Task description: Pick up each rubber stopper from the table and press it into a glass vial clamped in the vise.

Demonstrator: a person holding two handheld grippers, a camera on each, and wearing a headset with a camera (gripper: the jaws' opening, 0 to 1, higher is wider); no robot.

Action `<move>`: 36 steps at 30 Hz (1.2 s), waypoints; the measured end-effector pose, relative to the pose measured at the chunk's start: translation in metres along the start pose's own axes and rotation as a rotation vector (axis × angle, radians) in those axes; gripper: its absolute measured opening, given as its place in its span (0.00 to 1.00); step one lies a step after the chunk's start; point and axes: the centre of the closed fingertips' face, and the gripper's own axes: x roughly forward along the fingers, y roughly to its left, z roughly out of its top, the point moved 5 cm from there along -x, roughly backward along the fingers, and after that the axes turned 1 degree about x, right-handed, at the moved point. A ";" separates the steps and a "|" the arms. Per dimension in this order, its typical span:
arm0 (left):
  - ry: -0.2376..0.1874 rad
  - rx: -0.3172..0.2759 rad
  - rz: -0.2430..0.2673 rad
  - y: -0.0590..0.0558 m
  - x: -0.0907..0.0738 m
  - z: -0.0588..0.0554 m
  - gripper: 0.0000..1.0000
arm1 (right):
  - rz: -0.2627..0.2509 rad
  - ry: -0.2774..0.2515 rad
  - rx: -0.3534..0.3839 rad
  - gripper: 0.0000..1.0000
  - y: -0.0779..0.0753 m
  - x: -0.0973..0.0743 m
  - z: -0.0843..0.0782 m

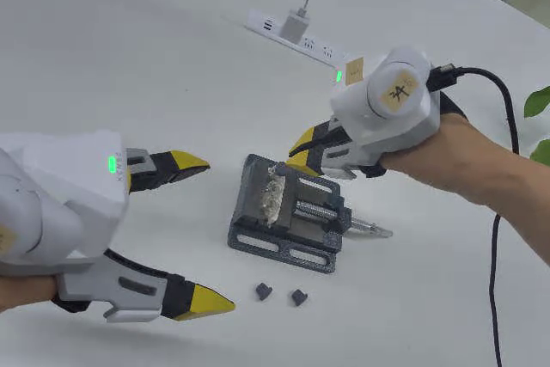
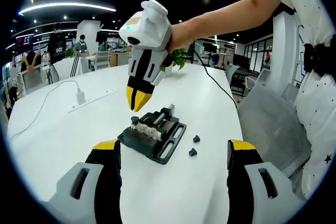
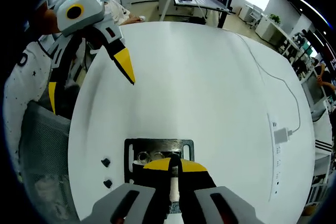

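A dark vise stands mid-table and clamps a row of glass vials. Two black rubber stoppers lie on the table beside it. My right gripper hangs shut just above the vials at one end of the row; I see nothing between its tips. My left gripper is held wide open and bare, well short of the vise.
A white power strip with a plugged charger and cable lies at the far side of the table. The vise screw handle sticks out sideways. A black cable trails from my right gripper. Green leaves show at the table's edge.
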 end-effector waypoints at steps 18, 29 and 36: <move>0.000 -0.009 -0.001 0.001 0.000 -0.001 0.81 | 0.029 0.026 -0.007 0.00 0.000 0.016 -0.005; 0.000 -0.010 -0.003 0.001 0.000 -0.003 0.80 | 0.050 0.036 -0.008 0.00 -0.001 0.017 -0.004; -0.008 -0.011 0.001 0.003 0.000 -0.001 0.80 | 0.045 0.064 -0.034 0.00 0.000 0.018 -0.002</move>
